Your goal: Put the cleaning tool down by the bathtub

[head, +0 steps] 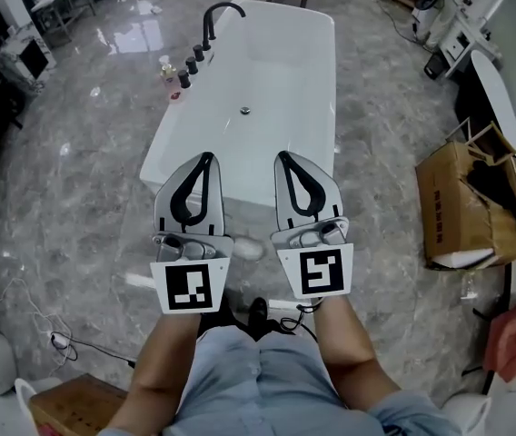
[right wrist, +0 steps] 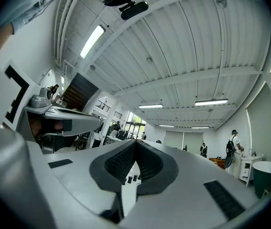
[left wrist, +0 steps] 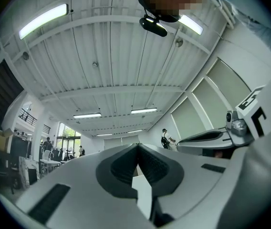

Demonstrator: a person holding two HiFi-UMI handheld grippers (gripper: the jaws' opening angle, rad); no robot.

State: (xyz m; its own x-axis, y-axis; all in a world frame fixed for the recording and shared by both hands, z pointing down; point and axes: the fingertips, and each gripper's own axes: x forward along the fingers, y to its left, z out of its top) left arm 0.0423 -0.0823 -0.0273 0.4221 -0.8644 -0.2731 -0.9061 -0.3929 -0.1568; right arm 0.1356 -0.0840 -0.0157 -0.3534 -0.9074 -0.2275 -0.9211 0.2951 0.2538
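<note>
Since both pairs of jaws are pressed together with nothing in them, we're not carrying anything right now. Our left gripper [head: 206,156] and right gripper [head: 283,155] hang side by side over the near end of the bathtub [head: 287,94]. Our best guess for the cleaning tool is the pale lump [head: 251,249] on the floor [head: 85,180] right beside the tub's near end, peeking out between the two grippers, though it's too blurry to be sure. If that's it, we'd bet it's light and kinda squishy, nothing fragile, so pinching it across the middle should do fine. Wet, it could get slippery.
</note>
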